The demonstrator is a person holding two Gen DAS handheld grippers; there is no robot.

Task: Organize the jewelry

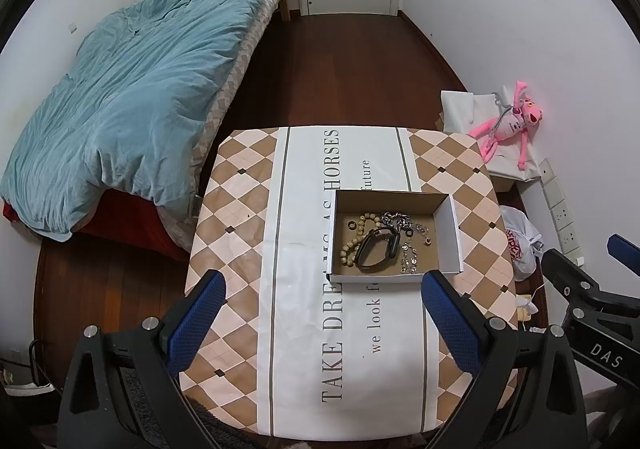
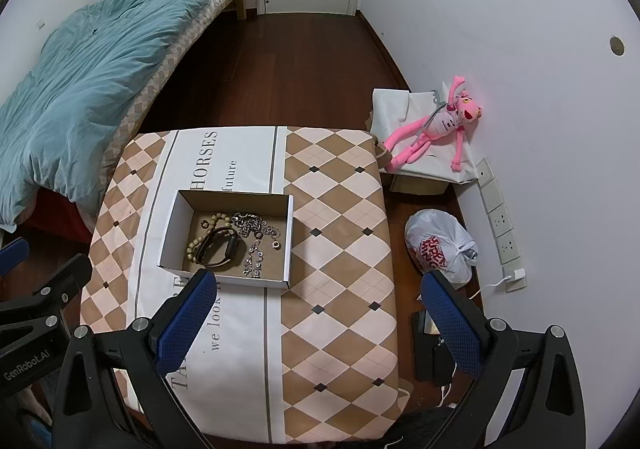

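Note:
An open cardboard box (image 1: 450, 233) (image 2: 289, 237) sits on the table (image 1: 248, 233) (image 2: 340, 233). Inside lie a black watch band (image 1: 376, 249) (image 2: 218, 247), a tan bead bracelet (image 1: 354, 241) (image 2: 196, 245), a silver chain (image 1: 394, 219) (image 2: 248, 223) and several small rings and links (image 1: 410, 261) (image 2: 254, 263). My left gripper (image 1: 322, 313) is open and empty, above the table just in front of the box. My right gripper (image 2: 320, 313) is open and empty, above the table to the right of the box and nearer than it.
A bed with a blue quilt (image 1: 132, 89) (image 2: 80, 81) stands to the left. A pink plush toy (image 1: 508, 121) (image 2: 436, 129) lies on a white-covered box at the right wall. A white plastic bag (image 2: 440, 245) and wall sockets (image 2: 500, 217) are on the right.

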